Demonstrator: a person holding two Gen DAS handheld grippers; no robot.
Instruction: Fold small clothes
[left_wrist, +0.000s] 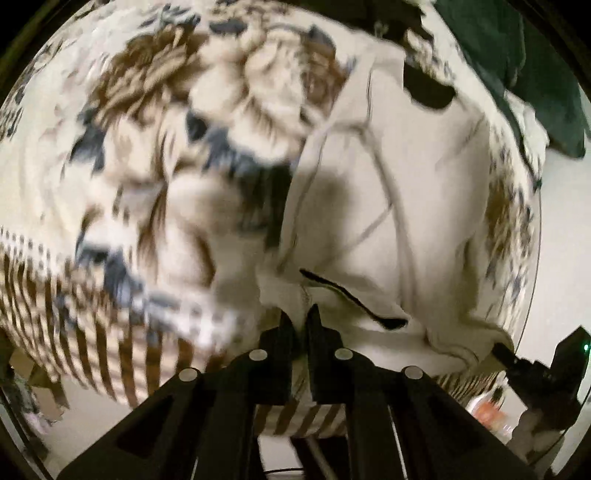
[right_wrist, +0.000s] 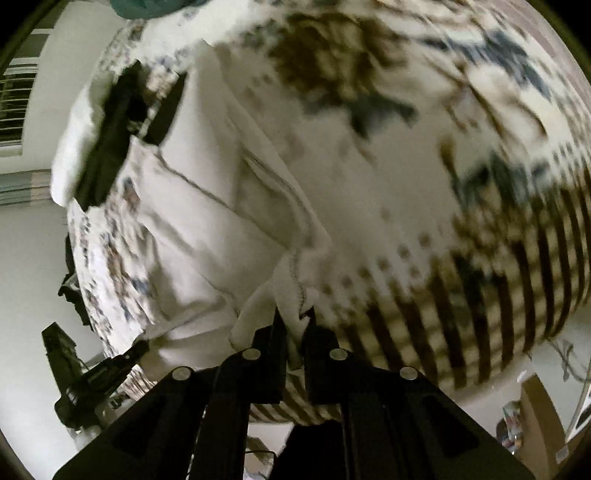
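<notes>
A small cream garment (left_wrist: 406, 192) with grey seams and a dark-edged opening lies on a patterned bedspread (left_wrist: 147, 129). My left gripper (left_wrist: 300, 314) is shut on the garment's near edge. In the right wrist view the same garment (right_wrist: 207, 229) stretches to the left, and my right gripper (right_wrist: 295, 317) is shut on its stitched corner. The right gripper also shows at the lower right of the left wrist view (left_wrist: 517, 363), and the left gripper shows at the lower left of the right wrist view (right_wrist: 129, 354). Both views are motion-blurred.
The bedspread (right_wrist: 443, 166) has brown and blue flowers and brown stripes near its front edge. A dark green cloth (left_wrist: 524, 66) lies at the far right. Black items (right_wrist: 122, 122) rest on the far end of the garment. White walls and floor surround the bed.
</notes>
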